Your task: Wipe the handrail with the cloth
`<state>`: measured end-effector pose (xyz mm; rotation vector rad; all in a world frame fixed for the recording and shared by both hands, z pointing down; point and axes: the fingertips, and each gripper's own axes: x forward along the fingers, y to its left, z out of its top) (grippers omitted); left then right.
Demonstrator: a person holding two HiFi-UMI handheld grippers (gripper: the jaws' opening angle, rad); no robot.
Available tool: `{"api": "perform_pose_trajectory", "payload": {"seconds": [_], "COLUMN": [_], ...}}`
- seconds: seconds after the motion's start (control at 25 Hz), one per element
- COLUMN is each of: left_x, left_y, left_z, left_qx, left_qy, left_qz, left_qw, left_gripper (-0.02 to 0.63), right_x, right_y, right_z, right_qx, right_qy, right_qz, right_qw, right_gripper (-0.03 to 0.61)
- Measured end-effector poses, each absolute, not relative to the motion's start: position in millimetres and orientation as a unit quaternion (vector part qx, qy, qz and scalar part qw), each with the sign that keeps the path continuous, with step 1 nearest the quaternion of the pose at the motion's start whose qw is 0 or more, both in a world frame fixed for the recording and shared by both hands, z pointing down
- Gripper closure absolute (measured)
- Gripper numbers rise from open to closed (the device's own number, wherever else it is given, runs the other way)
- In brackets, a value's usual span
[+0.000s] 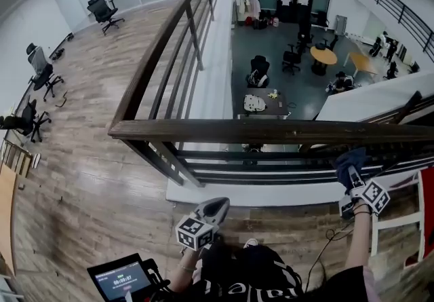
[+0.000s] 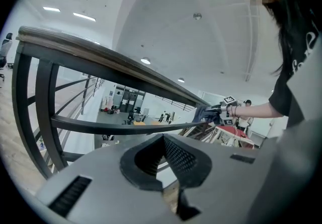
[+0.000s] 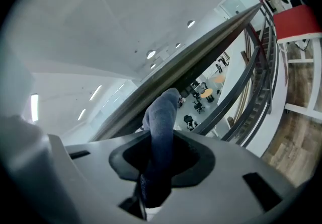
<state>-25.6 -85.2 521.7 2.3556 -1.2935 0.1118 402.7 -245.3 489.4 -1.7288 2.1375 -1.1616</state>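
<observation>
The right gripper (image 1: 350,170) pinches the cloth (image 3: 161,117), which pokes past its fingertips just below the handrail (image 1: 271,131). The left gripper (image 1: 215,206), lower, has its jaws together and empty.

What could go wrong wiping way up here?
1. The cloth could slip from the right gripper and drop past the handrail to the floor below, where people sit.
2. Only a narrow fold of cloth sticks out, so the hard gripper might scrape the handrail.
</observation>
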Motion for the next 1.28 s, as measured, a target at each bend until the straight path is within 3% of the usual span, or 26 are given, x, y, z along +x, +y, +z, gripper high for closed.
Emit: {"api": "perform_pose_trajectory", "payload": {"seconds": [0.44,0.64,1.28], "left_x": [-140.1,-232.9,-322.5], "left_y": [-57.1,-42.7,-19.6], "left_z": [529.3,533.3,576.4], "left_qx": [0.858,0.854,0.805], "left_qy": [-0.460,-0.461,-0.535], "left_qz": [0.051,0.048,0.024], "left_qw": [0.223,0.236,0.255], "left_gripper": [0.614,0.614,0.614], "right_x": [122.2,-40.8,-269.8], "right_y": [-210.4,-205.6,-193.9], "right_z": [548.0,549.1,611.8], "right_qx": [-0.469,-0.420,-0.276], "right_qy": [0.765,0.790,0.841], "right_qz": [-0.441,-0.447,-0.441], "right_qw": [0.029,-0.005,-0.150], "right_gripper": [0.480,0.480,0.480]}}
